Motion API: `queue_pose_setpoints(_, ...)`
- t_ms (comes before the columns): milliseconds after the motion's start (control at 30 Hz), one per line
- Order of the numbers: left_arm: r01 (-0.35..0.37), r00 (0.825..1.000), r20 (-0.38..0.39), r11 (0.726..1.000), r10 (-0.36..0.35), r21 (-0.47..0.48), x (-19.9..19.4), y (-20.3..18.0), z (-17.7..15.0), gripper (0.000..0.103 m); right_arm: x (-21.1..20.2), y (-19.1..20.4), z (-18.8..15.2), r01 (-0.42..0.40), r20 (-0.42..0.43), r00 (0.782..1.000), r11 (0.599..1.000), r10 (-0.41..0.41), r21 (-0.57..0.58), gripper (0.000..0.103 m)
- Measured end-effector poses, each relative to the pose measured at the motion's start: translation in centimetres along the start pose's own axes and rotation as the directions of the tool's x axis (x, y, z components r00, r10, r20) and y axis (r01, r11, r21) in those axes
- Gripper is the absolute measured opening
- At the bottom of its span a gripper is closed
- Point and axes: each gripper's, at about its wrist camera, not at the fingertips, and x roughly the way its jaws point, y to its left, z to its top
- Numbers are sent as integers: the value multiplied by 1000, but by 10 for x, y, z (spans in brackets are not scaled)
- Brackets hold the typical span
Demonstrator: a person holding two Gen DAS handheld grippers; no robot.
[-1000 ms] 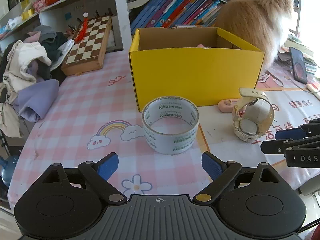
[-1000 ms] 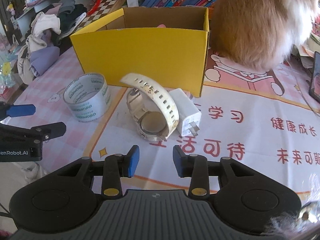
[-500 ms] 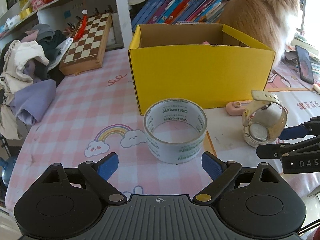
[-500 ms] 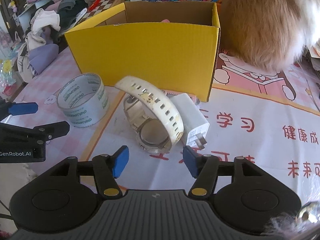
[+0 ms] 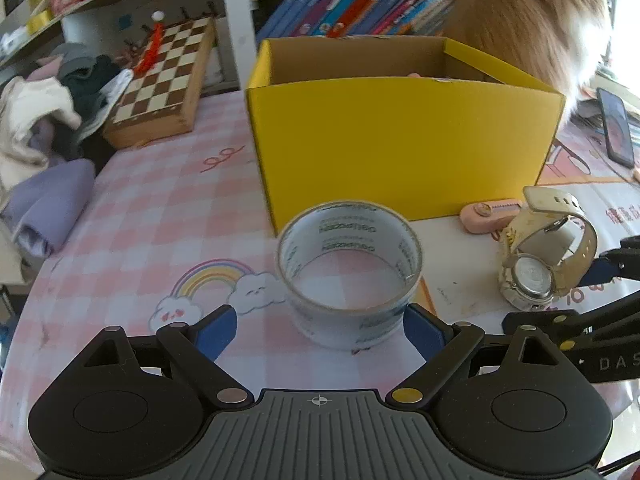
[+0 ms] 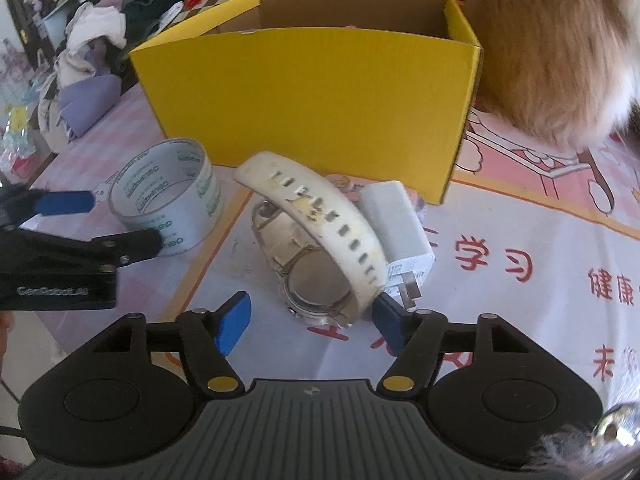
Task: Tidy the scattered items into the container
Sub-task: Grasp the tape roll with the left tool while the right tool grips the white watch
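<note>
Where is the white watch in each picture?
Left wrist view: the white watch sits at the right edge, right of the tape roll and beside the right tongs reaching in.
Right wrist view: the watch is in the middle, just ahead of the open tongs, with a white charger on its right.
Shared landmark: the yellow box stands behind the watch in both.

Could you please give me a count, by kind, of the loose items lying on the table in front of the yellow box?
Tape roll: 1
Wristwatch: 1
White charger plug: 1
Small pink item against the yellow box: 1
Total: 4
</note>
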Motion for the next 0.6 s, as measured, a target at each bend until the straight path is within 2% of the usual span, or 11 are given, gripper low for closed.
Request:
queue_pose_setpoints(200, 8, 1000, 9, 1000, -8, 27, 10, -7, 7, 93, 4, 0, 3, -3, 11, 1000, 1000, 3, -7, 70)
queue_pose_setpoints(367, 2, 1000, 11, 999, -3, 54, 18, -13, 11, 93, 10, 7, 5, 5, 16, 1000, 999, -4, -39, 80)
queue_pose_setpoints(600, -3, 1000, 13, 998, 2, 60, 26, -15, 16, 93, 15, 6, 8, 17, 33, 999, 999, -15, -41, 81)
